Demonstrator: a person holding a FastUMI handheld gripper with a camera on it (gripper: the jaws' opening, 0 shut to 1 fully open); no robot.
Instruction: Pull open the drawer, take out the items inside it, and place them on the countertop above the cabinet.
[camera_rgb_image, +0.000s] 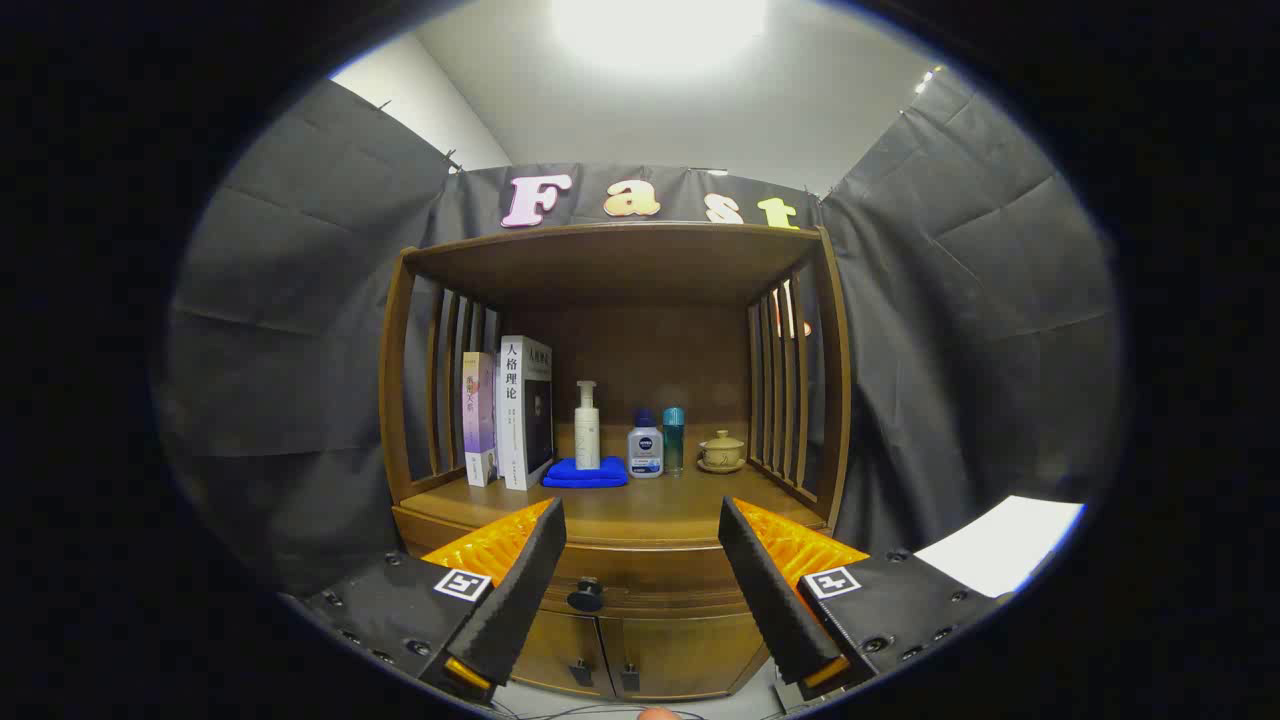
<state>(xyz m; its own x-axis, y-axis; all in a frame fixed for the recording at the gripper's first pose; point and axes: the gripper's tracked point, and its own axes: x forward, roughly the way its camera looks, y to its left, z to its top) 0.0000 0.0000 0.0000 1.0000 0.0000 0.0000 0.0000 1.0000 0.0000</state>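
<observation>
- Tool (640, 590) wide open, nothing between its fingers; aimed straight at the cabinet front, reads as lining up for the pull.
- Drawer (640, 575) shut, so items inside can't be seen; sits just under the tabletop (640, 515), above two lower doors (640, 655).
- Dark round knob (585, 597) centred on the drawer front, between the fingers and beyond them, nearer the left finger; not touched yet.
- Tabletop back row: two upright books (510, 412) at left, pump bottle (587, 425) standing on a folded blue cloth (585, 473), small white bottle (645, 448), teal-capped bottle (673, 438), lidded cup on saucer (721, 451).
- Front strip of tabletop bare, likely kept free as landing space for drawer items.
</observation>
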